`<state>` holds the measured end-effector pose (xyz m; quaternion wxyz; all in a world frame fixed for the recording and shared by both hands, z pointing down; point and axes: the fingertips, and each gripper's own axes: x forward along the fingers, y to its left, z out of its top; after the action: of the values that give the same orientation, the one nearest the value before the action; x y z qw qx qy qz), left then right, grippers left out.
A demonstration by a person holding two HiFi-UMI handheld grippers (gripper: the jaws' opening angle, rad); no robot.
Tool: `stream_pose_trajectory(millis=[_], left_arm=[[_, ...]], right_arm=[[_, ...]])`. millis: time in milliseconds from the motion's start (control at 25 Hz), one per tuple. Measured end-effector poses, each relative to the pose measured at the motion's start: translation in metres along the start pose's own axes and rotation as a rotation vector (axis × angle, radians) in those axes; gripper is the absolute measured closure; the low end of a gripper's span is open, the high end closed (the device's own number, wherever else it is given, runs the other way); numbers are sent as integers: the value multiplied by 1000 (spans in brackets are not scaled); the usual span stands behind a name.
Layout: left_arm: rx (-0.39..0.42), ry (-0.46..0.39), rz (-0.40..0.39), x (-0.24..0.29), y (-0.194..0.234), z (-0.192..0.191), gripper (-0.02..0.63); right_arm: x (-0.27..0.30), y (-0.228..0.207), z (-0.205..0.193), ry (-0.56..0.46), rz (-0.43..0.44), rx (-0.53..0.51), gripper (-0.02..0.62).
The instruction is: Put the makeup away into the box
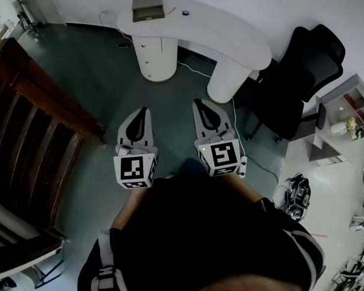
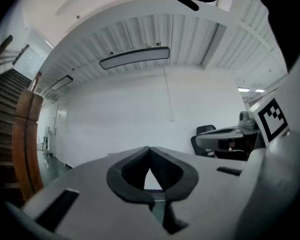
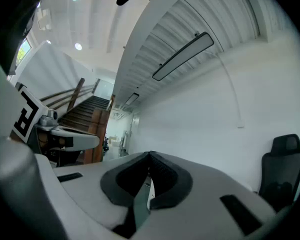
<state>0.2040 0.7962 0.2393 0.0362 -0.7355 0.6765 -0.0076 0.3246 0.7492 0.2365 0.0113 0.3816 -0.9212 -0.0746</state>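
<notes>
A grey-brown box (image 1: 147, 8) sits on the far left of a curved white table (image 1: 230, 38), with a small dark round item (image 1: 185, 13) beside it. I cannot make out any makeup. My left gripper (image 1: 144, 110) and right gripper (image 1: 197, 102) are held level, side by side over the floor, well short of the table. In the left gripper view the left gripper (image 2: 149, 148) is shut, tips touching, with nothing between them. The right gripper (image 3: 150, 154) is likewise shut and empty in its own view.
A black office chair (image 1: 297, 80) stands right of the table. A wooden staircase (image 1: 36, 120) runs along the left. A white shelf unit (image 1: 346, 111) and a dark bag (image 1: 296, 194) are at the right. A cable (image 1: 239, 135) trails on the floor.
</notes>
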Motion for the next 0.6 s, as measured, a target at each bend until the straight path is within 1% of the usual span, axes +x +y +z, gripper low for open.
stream_pose_trajectory(millis=[200, 320, 480, 600], left_arm=[[2, -4, 4, 7, -1, -1, 598], [3, 1, -6, 17, 1, -3, 598], [1, 14, -19, 38, 10, -11, 598], [-7, 20, -24, 62, 21, -17, 598]], right_arm=[[4, -4, 2, -7, -1, -18, 575], [14, -7, -1, -10, 6, 6, 575], [36, -14, -5, -19, 12, 16, 574], [63, -23, -11, -29, 15, 15, 574]])
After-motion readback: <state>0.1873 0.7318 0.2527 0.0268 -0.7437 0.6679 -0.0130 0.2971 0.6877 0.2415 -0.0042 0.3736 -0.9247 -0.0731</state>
